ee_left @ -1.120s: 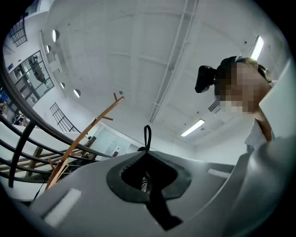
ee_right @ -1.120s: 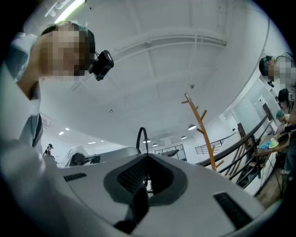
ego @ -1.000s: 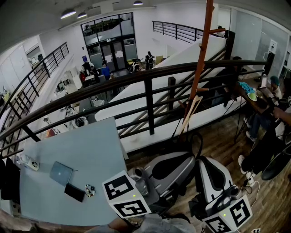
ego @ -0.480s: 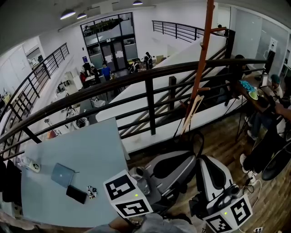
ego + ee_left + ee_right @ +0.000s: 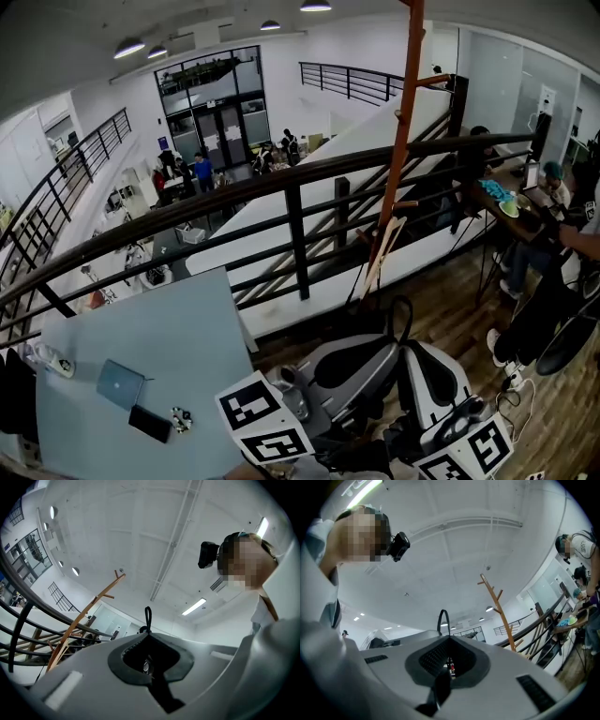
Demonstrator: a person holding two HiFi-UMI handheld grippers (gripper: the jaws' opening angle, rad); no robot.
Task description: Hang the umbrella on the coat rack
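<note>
The coat rack [image 5: 398, 169] is a tall orange-brown wooden pole with short pegs, standing by the railing ahead of me. It also shows as the rack [image 5: 79, 618] in the left gripper view and as the rack [image 5: 502, 616] in the right gripper view. A black umbrella strap loop [image 5: 405, 319] sticks up where both grippers' tips meet. My left gripper [image 5: 392, 343] is shut, with the strap [image 5: 148, 618] rising from its tips. My right gripper [image 5: 413, 351] is shut beside it, and the strap [image 5: 443, 620] stands just left of its tips. The umbrella's body is hidden under the grippers.
A black metal railing [image 5: 300, 178] crosses in front of me, with an open atrium beyond. A pale blue table [image 5: 178, 319] at the lower left carries a laptop [image 5: 122, 382] and a phone [image 5: 150, 424]. People sit at a desk [image 5: 511, 202] on the right, on wooden floor.
The head view has shifted: the rack pole lies a little further left and both grippers sit lower in the frame. Both stay shut, side by side, with the strap loop between them.
</note>
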